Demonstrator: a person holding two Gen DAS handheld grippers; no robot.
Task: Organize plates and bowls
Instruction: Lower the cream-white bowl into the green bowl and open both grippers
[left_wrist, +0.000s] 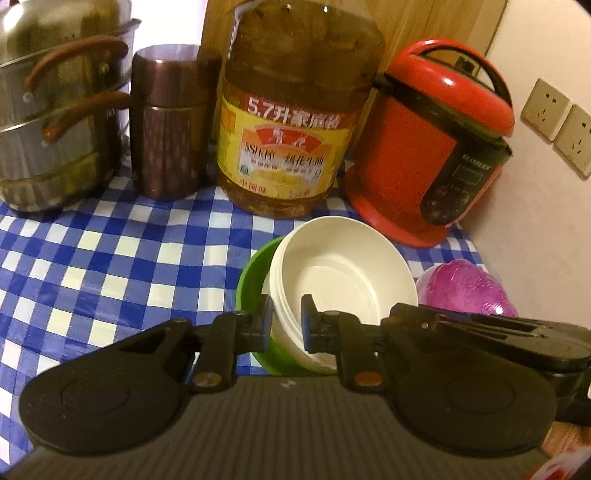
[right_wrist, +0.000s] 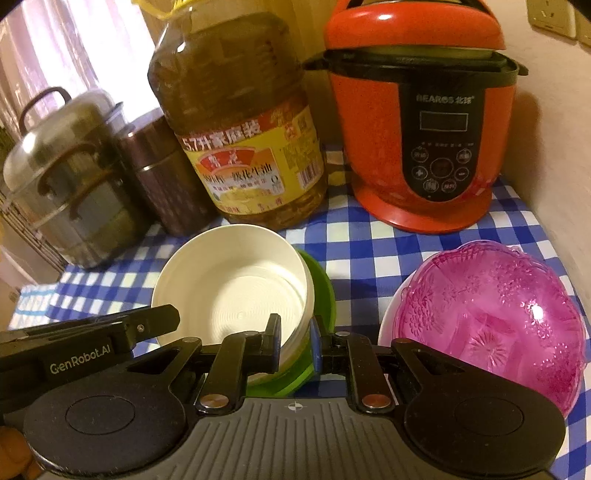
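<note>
Left wrist view takes in a tabletop (left_wrist: 92, 258) under a blue-and-white checked cloth, with tall things lined up along its back edge. Largest is a stacked steel steamer pot (left_wrist: 55, 110) with its lid on, then a big oil jug (left_wrist: 295, 122) that looks full of amber oil, then a red electric cooker (left_wrist: 428, 147) with its lid shut. A brown metal canister (left_wrist: 170, 125) stands between pot and jug; whether anything is in it cannot be told.

Nearer the cameras, a cream bowl (right_wrist: 236, 295), empty, sits tilted inside a green bowl (right_wrist: 321, 295), only whose rim shows. Just to their right, a pink see-through bowl (right_wrist: 491, 325) rests in a white dish (right_wrist: 388, 325), also empty as far as can be seen.

Both grippers clamp the nested pair from opposite sides. The left gripper (left_wrist: 286, 325) is closed on the cream bowl's rim, one finger inside and one outside. The right gripper (right_wrist: 295, 343) pinches the wall on its side, apparently catching cream and green bowls together.

Nesting seems mostly done: two stacks exist. Remaining, by my judgement, is setting this pair down and perhaps joining the stacks.
</note>
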